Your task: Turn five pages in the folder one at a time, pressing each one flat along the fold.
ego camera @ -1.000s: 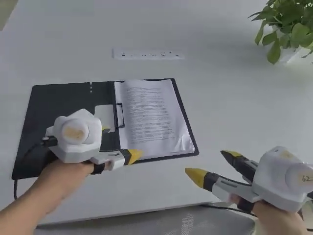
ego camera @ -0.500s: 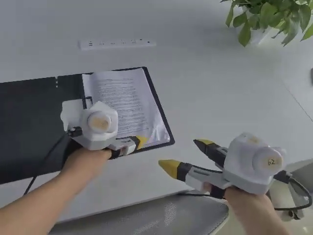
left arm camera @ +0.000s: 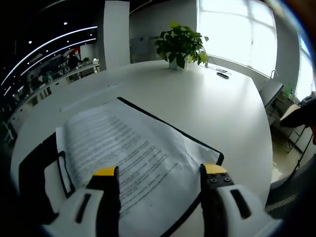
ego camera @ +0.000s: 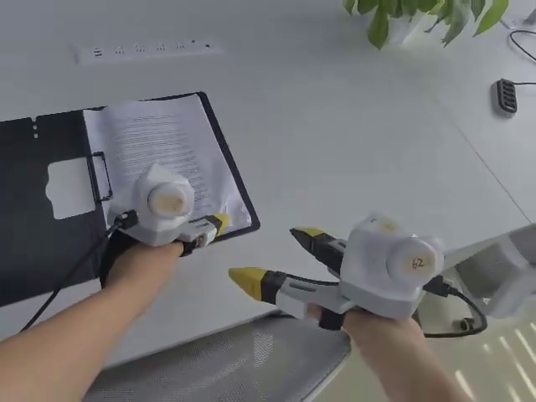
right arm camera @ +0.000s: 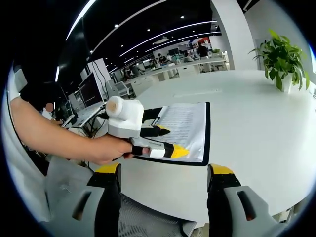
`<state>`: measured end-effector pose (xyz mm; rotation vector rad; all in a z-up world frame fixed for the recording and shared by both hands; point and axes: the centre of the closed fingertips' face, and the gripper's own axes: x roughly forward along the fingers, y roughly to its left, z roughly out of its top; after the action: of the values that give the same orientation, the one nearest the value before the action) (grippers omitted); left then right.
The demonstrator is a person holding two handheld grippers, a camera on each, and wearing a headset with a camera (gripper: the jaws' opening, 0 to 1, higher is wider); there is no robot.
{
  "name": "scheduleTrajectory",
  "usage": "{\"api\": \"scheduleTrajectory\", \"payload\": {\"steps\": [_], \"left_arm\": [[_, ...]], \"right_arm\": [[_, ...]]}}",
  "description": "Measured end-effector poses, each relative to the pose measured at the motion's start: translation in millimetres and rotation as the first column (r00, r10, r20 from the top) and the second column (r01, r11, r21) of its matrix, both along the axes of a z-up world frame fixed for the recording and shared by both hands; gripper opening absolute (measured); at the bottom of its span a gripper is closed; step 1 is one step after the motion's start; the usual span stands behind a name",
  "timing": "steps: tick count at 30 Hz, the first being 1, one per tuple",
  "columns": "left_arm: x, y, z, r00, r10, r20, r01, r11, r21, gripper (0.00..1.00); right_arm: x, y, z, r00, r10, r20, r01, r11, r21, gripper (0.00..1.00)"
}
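Where the black open folder (ego camera: 38,243) lies flat on the white round table (ego camera: 352,126), its stack of printed white pages (ego camera: 159,146) sits directly beneath and ahead of my left gripper (left arm camera: 160,172). In the left gripper view, the jaws stand wide apart, and the near corner of the top sheet appears in the gap between them. I cannot tell whether either yellow tip touches the paper. A black wire clip (ego camera: 100,176) holds the sheets along the fold, behind and to the left of that gripper. The bare black inner cover extends further left.

My right gripper (ego camera: 275,255) is held off the near table edge, well apart from the folder and to the right of the left gripper. Its jaws are also spread wide and hold nothing. In the right gripper view the left gripper and the folder lie straight ahead of these jaws. A grey mesh chair back (ego camera: 251,360) sits just below the right gripper.

Beyond both grippers, a white power strip (ego camera: 146,50) lies past the folder. A green leafy potted plant (ego camera: 402,12) stands at the far side of the table. A small black oblong device (ego camera: 505,95) rests far to the right.
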<state>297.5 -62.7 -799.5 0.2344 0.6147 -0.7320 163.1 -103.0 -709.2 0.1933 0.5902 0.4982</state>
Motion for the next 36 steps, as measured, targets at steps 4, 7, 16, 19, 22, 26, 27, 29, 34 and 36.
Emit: {"api": "scheduleTrajectory", "payload": {"steps": [4,7,16,19,22,26,27,29,34,36], "left_arm": [[0.5,-0.3,-1.6,1.0,0.003,0.004,-0.003,1.0,0.01,0.64],[1.1,-0.1,-2.3,1.0,0.008,0.005,-0.008,1.0,0.009,0.63],[1.3,-3.5,-3.1,1.0,0.003,0.011,-0.003,1.0,-0.007,0.55],[1.4,-3.5,-3.3,1.0,-0.001,0.013,0.001,1.0,-0.01,0.54],[-1.9,-9.7,-2.4,0.999,-0.041,0.027,0.041,0.999,-0.009,0.47],[-3.0,-11.4,-1.9,0.999,-0.042,0.034,0.042,0.999,-0.015,0.4],[-3.0,-11.8,-2.0,0.998,-0.043,0.034,0.044,0.999,-0.017,0.39],[-1.8,-11.5,-1.6,0.998,-0.043,0.037,0.044,0.999,-0.019,0.35],[-3.2,-16.1,-0.3,0.995,-0.081,0.05,0.082,0.996,-0.022,0.28],[-5.1,-16.3,1.1,0.995,-0.081,0.053,0.082,0.996,-0.024,0.24]], "right_arm": [[-0.2,-0.9,-0.7,1.0,0.003,-0.001,-0.003,1.0,0.003,0.7],[0.1,-2.6,-1.5,1.0,0.0,-0.003,0.0,1.0,0.006,0.7],[0.9,-2.4,-1.5,1.0,-0.005,-0.003,0.005,1.0,0.012,0.71],[0.6,-2.2,-1.9,1.0,-0.005,-0.003,0.005,1.0,0.01,0.71],[0.6,-1.6,-1.7,1.0,-0.004,-0.004,0.004,1.0,0.016,0.71],[0.7,-1.9,-1.2,1.0,-0.002,-0.002,0.002,1.0,0.013,0.71],[0.5,-1.8,-1.0,1.0,-0.003,-0.004,0.003,1.0,0.017,0.71],[0.8,-2.6,-1.1,1.0,-0.005,-0.002,0.005,1.0,0.014,0.71],[0.5,-1.7,-2.1,1.0,-0.002,-0.005,0.002,1.0,0.017,0.71],[1.1,-1.5,-2.5,1.0,-0.001,-0.005,0.001,1.0,0.015,0.71]]}}
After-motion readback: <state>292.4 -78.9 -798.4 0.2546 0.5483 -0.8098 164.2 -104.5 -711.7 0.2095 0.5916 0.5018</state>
